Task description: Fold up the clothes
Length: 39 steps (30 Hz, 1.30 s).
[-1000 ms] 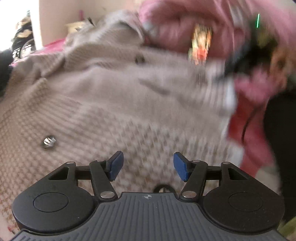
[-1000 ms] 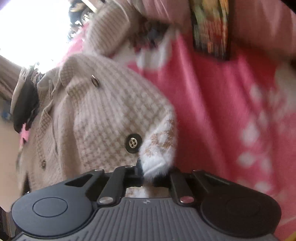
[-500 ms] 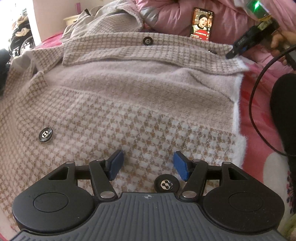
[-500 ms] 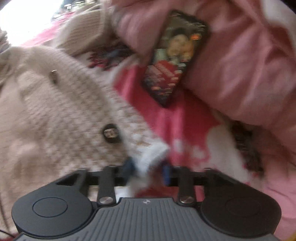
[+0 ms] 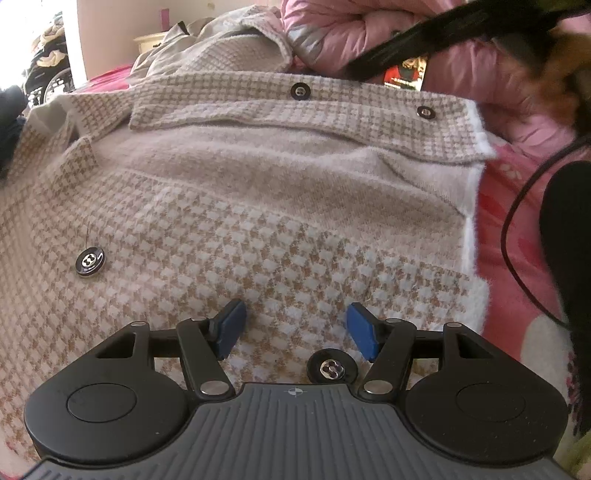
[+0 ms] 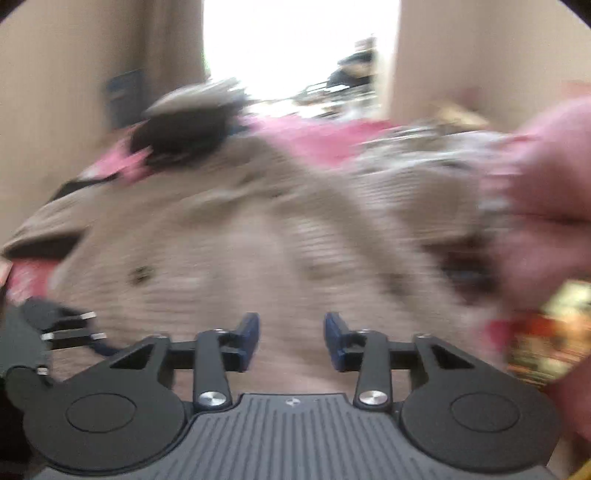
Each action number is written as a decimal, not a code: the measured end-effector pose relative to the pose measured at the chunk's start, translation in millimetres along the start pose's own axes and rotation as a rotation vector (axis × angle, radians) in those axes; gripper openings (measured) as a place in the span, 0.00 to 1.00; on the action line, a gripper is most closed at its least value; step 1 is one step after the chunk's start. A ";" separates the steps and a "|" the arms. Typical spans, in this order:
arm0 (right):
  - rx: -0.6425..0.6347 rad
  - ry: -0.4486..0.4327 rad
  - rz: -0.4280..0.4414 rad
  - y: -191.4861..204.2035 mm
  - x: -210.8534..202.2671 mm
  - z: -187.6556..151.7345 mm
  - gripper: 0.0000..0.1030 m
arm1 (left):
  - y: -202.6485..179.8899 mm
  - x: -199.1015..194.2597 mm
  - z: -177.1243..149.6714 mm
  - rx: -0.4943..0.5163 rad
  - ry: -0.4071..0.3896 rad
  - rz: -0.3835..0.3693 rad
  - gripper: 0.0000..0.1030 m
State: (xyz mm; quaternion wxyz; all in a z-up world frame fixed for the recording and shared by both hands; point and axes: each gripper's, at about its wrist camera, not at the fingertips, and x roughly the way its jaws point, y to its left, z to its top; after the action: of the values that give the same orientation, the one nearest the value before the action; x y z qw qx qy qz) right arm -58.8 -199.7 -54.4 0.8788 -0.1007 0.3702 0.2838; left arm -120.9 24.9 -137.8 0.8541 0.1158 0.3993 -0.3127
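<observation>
A beige houndstooth knit cardigan (image 5: pixel 258 206) with black buttons lies spread on a pink bed. Its far front panel is folded over, showing the plain inner side. My left gripper (image 5: pixel 295 326) hovers open just above the near hem, a black button (image 5: pixel 331 369) below its fingers, nothing between them. In the blurred right wrist view my right gripper (image 6: pixel 291 339) is above the cardigan (image 6: pixel 258 229); its jaws are closing with nothing between them. The other gripper (image 6: pixel 55 328) shows at the left edge there.
A pink padded jacket (image 5: pixel 388 26) and a phone (image 5: pixel 404 75) lie beyond the cardigan. The pink bedspread (image 5: pixel 513 258) runs along the right, crossed by a black cable (image 5: pixel 517 236). Dark clothing (image 6: pixel 184 129) sits at the bed's far end.
My right gripper let go of the cardigan's white-trimmed corner, swung away and rolled, and now looks across the garment. The folded panel now lies flat. My left gripper stayed put.
</observation>
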 end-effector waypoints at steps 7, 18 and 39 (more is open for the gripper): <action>-0.033 0.209 0.081 -26.3 93.6 -32.0 0.12 | 14.4 -7.2 1.2 -0.039 -0.030 -0.051 0.60; 0.090 0.108 0.112 -30.6 120.1 44.4 0.13 | 86.3 -0.9 29.2 -0.243 -0.119 -0.029 0.60; 0.706 0.249 0.489 -53.9 277.5 125.8 0.49 | 177.7 -8.6 30.0 -0.509 -0.309 0.055 0.60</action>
State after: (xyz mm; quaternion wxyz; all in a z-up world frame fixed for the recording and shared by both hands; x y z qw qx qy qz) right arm 203.6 -77.4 -163.8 0.7152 0.2624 0.5603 0.3252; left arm 4.6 153.4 -120.9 0.9145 -0.1404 0.3268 -0.1929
